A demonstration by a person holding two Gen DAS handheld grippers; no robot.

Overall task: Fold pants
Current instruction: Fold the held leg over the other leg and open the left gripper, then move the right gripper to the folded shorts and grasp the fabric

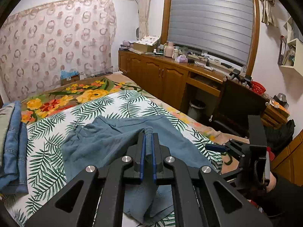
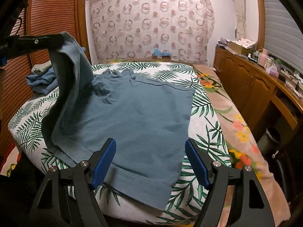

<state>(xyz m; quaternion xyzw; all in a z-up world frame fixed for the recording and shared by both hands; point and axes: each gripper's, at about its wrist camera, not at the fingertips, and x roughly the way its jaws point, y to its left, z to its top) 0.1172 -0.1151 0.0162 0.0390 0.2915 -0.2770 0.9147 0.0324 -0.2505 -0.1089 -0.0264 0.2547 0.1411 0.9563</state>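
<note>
Only the right view shows left gripper (image 2: 56,40) lifting clamped pants (image 2: 132,113); right gripper (image 2: 150,162) gapes.

I see the pants (image 2: 136,113), plain blue-grey fabric, lying mostly flat on the bed's leaf-print cover (image 2: 204,128), hemmed edge nearest me. One side edge is lifted clear of the bed, hanging in a draped fold. The flat portion shows light wrinkling near the far end.

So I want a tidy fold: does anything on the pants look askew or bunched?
Yes: the blue pants are rumpled near the far waistband, and the left gripper holds one edge lifted, hanging twisted.
</note>
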